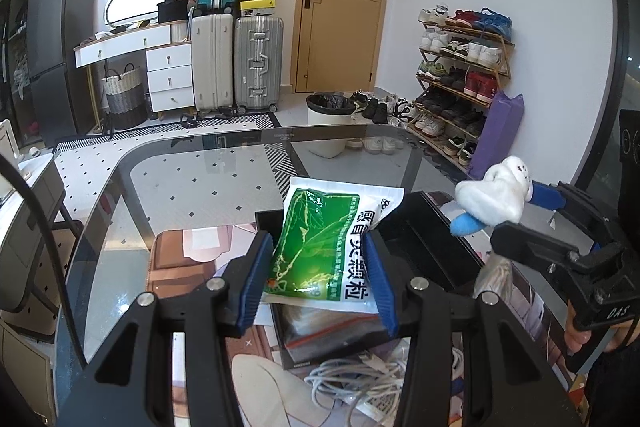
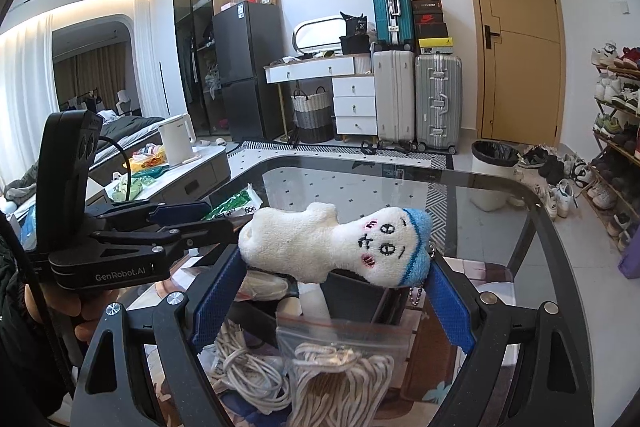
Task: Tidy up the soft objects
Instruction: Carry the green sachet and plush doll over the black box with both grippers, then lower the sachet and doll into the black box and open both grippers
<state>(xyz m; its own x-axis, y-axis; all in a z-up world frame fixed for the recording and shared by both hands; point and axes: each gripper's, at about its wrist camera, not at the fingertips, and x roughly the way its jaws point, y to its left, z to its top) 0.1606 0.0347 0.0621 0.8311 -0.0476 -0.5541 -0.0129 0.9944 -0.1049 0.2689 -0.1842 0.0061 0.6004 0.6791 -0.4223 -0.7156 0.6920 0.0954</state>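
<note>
My left gripper point(image 1: 316, 251) is shut on a green and white sachet point(image 1: 316, 215), its blue pads pressing both long edges. The sachet hangs over a black open box point(image 1: 440, 227) on the glass table point(image 1: 192, 179). At the right of the left wrist view, my right gripper point(image 1: 520, 211) holds a white plush toy point(image 1: 496, 191). In the right wrist view that plush toy point(image 2: 320, 247), with a blue cap and a stitched face, lies crosswise between the pads of my right gripper point(image 2: 336, 263), which is shut on it. My left gripper point(image 2: 224, 215) shows at the left with the sachet point(image 2: 236, 207).
White coiled cables point(image 1: 360, 383) and a zip bag of cords point(image 2: 340, 367) lie on the table near me. Beyond the far table edge stand a lined bin point(image 1: 330, 125), a shoe rack point(image 1: 460, 75) and suitcases point(image 1: 256, 63). A hand point(image 2: 72, 311) grips the left tool.
</note>
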